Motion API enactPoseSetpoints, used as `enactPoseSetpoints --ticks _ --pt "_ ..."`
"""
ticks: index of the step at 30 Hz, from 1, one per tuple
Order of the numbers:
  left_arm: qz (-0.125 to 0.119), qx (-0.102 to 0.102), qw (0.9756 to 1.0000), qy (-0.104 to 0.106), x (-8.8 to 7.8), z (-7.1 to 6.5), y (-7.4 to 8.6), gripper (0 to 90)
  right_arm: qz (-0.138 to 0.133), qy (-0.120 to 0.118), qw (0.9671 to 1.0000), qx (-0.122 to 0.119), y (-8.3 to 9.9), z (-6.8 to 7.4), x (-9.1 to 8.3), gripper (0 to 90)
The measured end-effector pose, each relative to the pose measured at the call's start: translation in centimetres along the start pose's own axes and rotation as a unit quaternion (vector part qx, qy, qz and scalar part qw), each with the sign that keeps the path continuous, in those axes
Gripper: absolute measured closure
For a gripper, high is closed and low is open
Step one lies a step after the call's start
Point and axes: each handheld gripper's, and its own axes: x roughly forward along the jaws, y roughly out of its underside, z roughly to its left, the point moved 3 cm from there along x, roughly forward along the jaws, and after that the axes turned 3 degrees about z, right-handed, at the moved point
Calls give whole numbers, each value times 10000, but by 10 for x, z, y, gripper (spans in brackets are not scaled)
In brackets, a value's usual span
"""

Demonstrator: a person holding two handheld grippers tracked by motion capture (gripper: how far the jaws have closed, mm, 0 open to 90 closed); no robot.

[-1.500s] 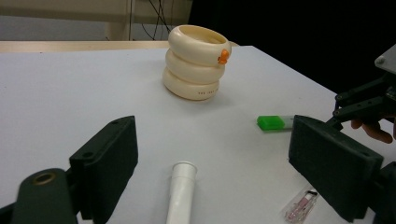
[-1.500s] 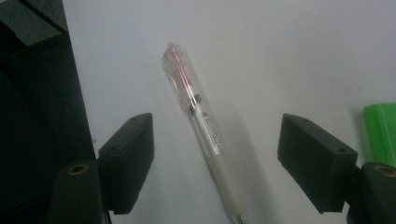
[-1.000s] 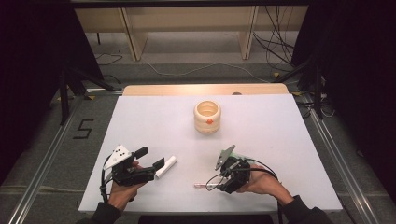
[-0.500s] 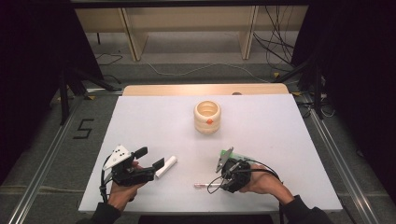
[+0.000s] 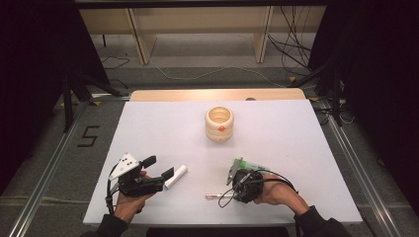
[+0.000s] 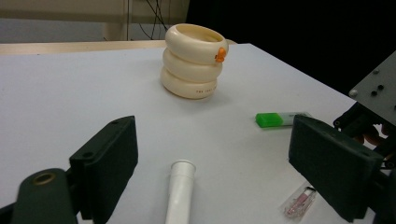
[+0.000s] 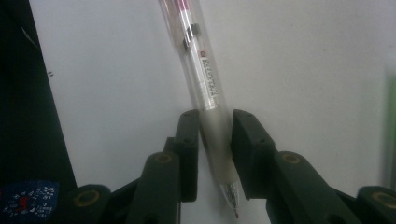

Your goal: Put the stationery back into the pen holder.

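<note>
A clear pen with pink ink lies on the white table near its front edge. My right gripper points left along the table. Its jaws have just been closing and now press on the pen's frosted grip from both sides. The pen's far end sticks out left of the right gripper. My left gripper stands open at the front left. A white tube lies on the table between its jaws, untouched. From above, the tube lies just past the left gripper.
A cream holder of three stacked rings with an orange spot stands mid-table, also ahead of the left gripper. A small green and clear stick lies beside the right hand. Wooden furniture and cables are beyond the table's far edge.
</note>
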Motion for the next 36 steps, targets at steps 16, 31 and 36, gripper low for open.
enactPoseSetpoints --ticks 16,31,36 --pt "22 1 10000 1 0 0 0 154 102 209 9988 -423 -6 7 0 801" --pt "357 33 9989 303 0 -6 -12 159 -726 1233 9829 -1158 -13 20 -26 802" --pt "718 187 9961 481 7 -14 -19 159 -921 1700 9701 -1466 -17 26 -30 802"
